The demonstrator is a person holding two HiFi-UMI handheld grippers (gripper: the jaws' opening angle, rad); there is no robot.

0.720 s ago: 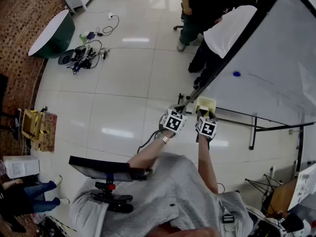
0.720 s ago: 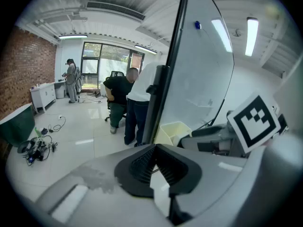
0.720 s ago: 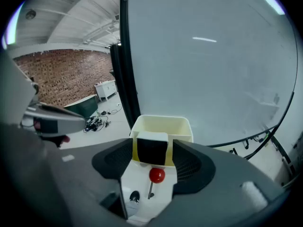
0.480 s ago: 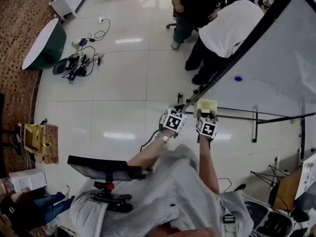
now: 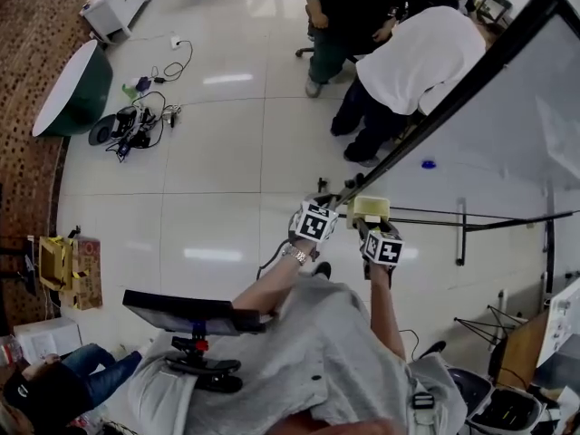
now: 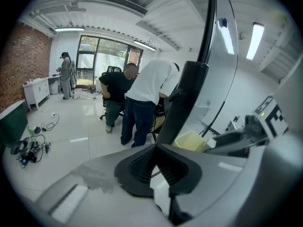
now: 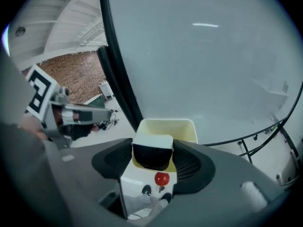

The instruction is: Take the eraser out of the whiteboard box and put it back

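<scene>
The pale yellow whiteboard box (image 5: 370,207) hangs at the whiteboard's lower corner. In the right gripper view, the eraser (image 7: 152,150), white on top and black below, sits between the jaws just above the box (image 7: 165,123). My right gripper (image 7: 152,159) is closed on it, with both pads against its sides. In the head view, the right gripper (image 5: 373,229) is at the box. My left gripper (image 5: 319,217) is just left of it, beside the black board frame. The left gripper (image 6: 158,161) has its pads together and holds nothing. The box (image 6: 189,140) lies to its right.
The whiteboard (image 5: 489,125) on a black stand fills the right side and carries a blue magnet (image 5: 428,163). Two people (image 5: 399,62) bend close behind the board. Cables and gear (image 5: 136,120) lie on the tiled floor by a green round table (image 5: 68,89).
The head view has drifted, so the scene sits a little lower. Both grippers stay at the box, and the right one has tilted slightly.
</scene>
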